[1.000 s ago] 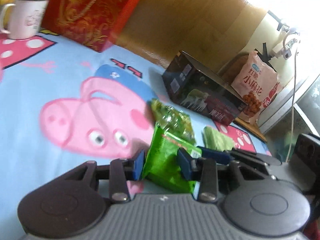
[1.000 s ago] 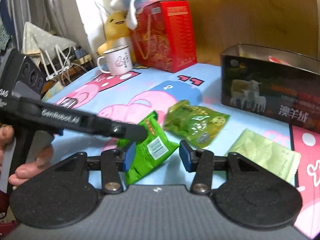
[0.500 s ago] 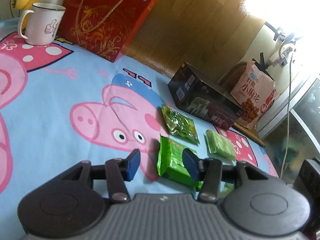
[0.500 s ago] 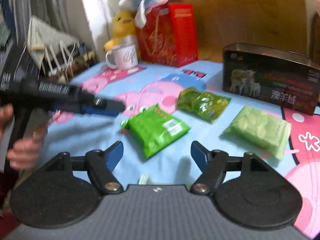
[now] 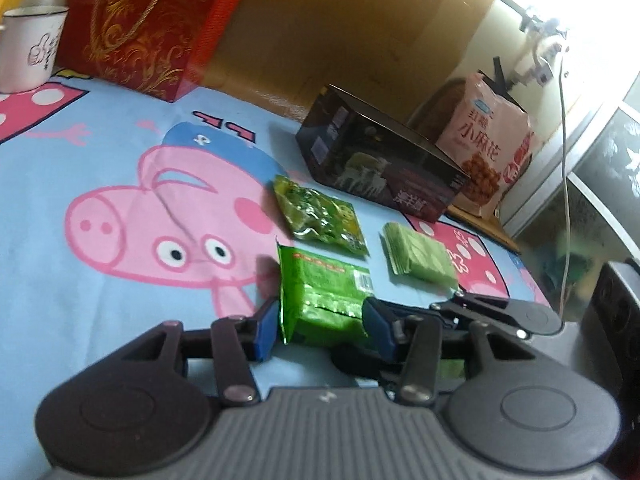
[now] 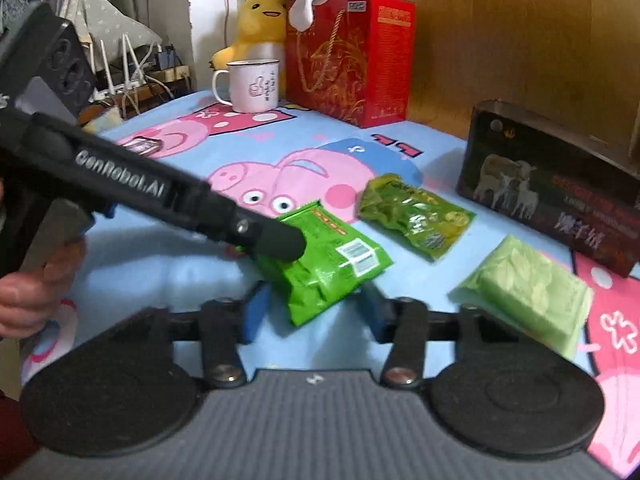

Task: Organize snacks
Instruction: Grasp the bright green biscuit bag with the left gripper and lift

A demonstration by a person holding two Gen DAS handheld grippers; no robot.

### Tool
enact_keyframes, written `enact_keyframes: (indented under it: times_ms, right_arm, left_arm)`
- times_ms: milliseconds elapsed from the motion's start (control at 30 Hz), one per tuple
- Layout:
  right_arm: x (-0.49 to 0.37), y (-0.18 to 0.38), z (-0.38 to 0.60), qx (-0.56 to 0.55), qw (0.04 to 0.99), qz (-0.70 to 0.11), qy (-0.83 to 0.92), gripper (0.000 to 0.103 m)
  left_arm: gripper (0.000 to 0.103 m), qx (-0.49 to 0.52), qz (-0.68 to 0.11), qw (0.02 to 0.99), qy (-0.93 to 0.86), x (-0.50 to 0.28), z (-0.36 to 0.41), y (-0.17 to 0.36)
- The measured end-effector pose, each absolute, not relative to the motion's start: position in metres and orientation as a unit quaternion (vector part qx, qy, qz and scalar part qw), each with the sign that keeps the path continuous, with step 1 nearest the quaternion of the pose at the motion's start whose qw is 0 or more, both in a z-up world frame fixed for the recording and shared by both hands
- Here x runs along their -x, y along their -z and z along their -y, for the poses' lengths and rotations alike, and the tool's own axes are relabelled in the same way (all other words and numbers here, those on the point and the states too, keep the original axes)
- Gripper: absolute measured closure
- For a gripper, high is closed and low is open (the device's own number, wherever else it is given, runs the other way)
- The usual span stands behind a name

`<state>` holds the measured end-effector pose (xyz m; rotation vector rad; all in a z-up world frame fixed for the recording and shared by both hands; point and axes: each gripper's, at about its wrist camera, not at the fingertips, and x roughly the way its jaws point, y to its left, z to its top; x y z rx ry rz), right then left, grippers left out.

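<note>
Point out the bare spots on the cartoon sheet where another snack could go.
Bare: the wide pig print between the mug, red gift box and bright green packet. Crowded: near the dark box, where the olive packet and pale green packet lie.

Three green snack packets (image 6: 332, 264) (each a different shade), two boxes (image 6: 352, 60), one mug (image 6: 252, 86).

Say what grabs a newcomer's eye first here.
The bright green snack pack in the middle of the pig-print sheet, with both hand-held grippers at it: it sits between the left one's fingers, and the right one is at its near end. Behind stands a red gift box with a yellow duck plush beside it.
</note>
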<state>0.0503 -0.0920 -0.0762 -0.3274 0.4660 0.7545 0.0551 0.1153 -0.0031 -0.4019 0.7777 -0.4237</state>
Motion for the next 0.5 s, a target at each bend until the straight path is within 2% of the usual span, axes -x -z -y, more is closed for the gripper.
enact_keyframes:
  times_ms: [100, 300, 500]
  right_arm:
    - [-0.046, 0.076, 0.098, 0.153, 0.891, -0.219, -0.368, 0.064]
    - [-0.045, 0.070, 0.114, 0.138, 0.904, -0.194, -0.356, 0.065]
    - [-0.059, 0.043, 0.133, 0.128, 0.926, -0.135, -0.329, 0.065]
  left_arm:
    - [0.058, 0.192, -0.375, 0.883, 0.206, -0.055, -0.111, 0.000]
    - [0.058, 0.173, -0.361, 0.890, 0.216, -0.063, -0.090, -0.016]
    - [0.058, 0.139, -0.318, 0.907, 0.239, -0.094, -0.061, -0.054]
